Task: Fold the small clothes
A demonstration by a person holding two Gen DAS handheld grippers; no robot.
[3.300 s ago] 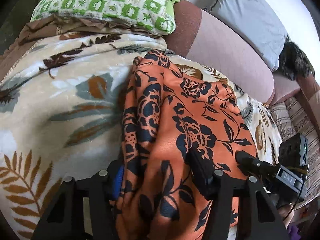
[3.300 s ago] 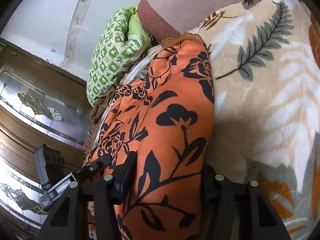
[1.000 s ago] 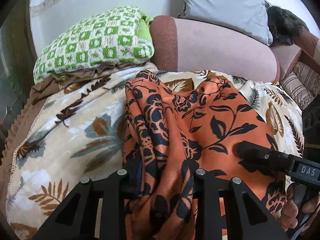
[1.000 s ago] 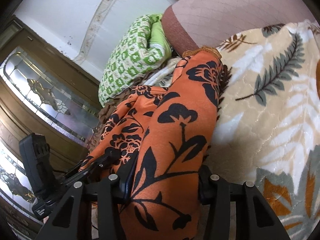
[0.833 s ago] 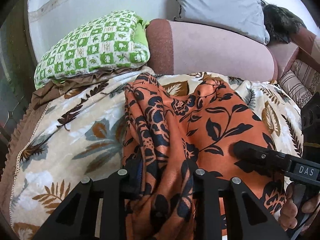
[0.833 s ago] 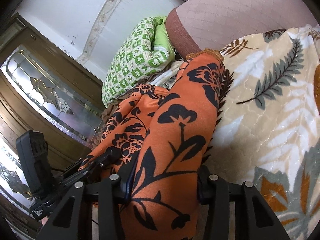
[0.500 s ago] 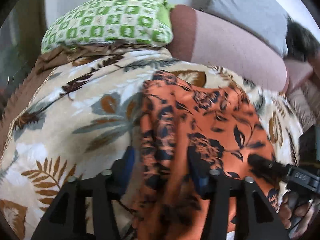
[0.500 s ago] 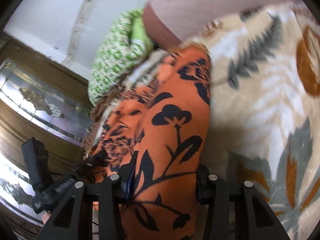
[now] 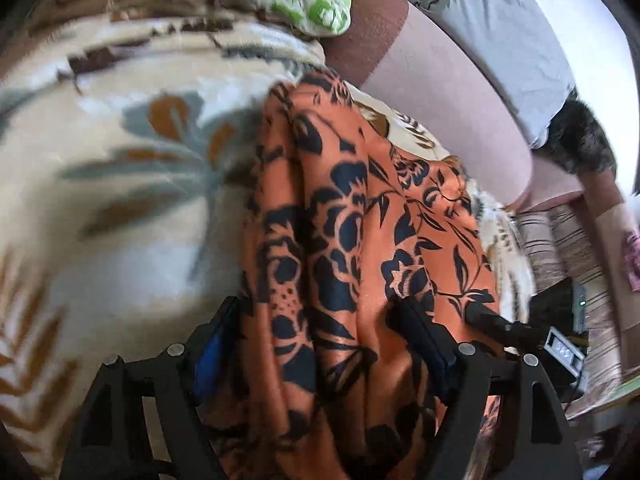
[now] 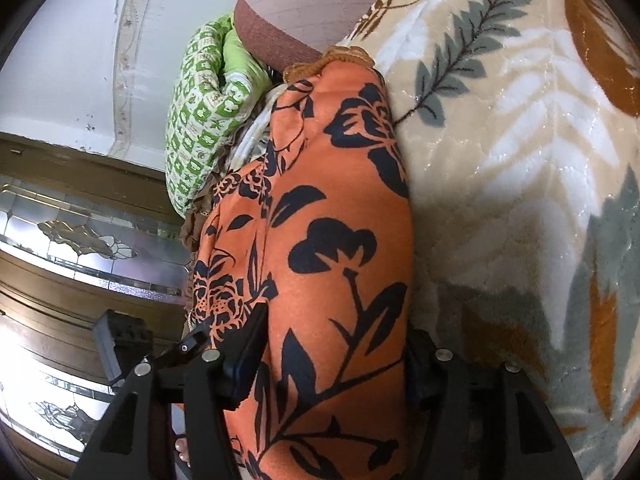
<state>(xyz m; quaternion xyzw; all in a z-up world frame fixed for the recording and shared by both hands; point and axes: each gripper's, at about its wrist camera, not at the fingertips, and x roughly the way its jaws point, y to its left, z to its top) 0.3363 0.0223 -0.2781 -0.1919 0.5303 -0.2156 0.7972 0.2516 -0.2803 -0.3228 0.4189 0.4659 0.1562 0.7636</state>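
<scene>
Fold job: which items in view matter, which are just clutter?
In play:
- orange floral garment
- left claw
- right claw
- leaf-print blanket it lies on

Lying about:
- green checked pillow
- grey cushion
- pink sofa back

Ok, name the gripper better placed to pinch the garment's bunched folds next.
Left, probably. The left gripper straddles the bunched folds of the orange garment, jaws just opening; the right gripper, jaws also opening, straddles its smooth side.
</scene>
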